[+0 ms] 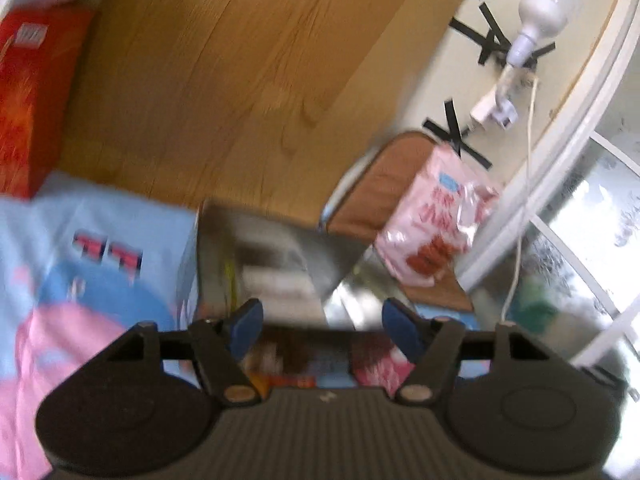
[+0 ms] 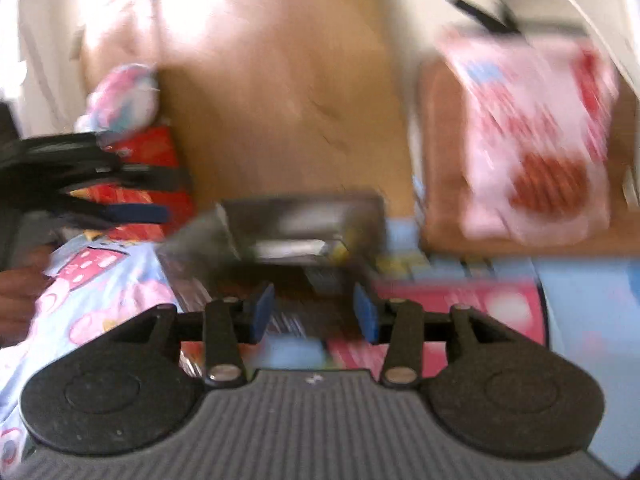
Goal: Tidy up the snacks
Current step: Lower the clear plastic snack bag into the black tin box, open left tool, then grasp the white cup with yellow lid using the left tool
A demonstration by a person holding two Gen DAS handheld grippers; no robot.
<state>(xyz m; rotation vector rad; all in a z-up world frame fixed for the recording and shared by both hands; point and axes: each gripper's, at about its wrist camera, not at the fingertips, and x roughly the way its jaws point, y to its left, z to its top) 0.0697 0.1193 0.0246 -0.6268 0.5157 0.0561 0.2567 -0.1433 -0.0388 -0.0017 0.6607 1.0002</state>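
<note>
Both views are blurred by motion. A silver foil snack pack (image 1: pixel 264 256) lies on a light blue cartoon-print cloth (image 1: pixel 80 232), just ahead of my left gripper (image 1: pixel 322 322), which is open and empty. The same foil pack (image 2: pixel 304 228) lies ahead of my right gripper (image 2: pixel 314 312), also open and empty. A pink snack bag (image 1: pixel 432 220) leans on a brown cushion (image 1: pixel 384 184) at the right; it also shows in the right wrist view (image 2: pixel 536 132). A red snack box (image 1: pixel 28 92) stands at the left. My left gripper (image 2: pixel 120 196) appears at the left of the right wrist view.
A wooden floor (image 1: pixel 240 80) lies beyond the cloth. A white bulb lamp (image 1: pixel 536 20) with a cord is taped to the wall at the right. A round pastel bag (image 2: pixel 124 92) sits behind the red box (image 2: pixel 156 172). More pink packaging (image 2: pixel 460 308) lies under my right gripper.
</note>
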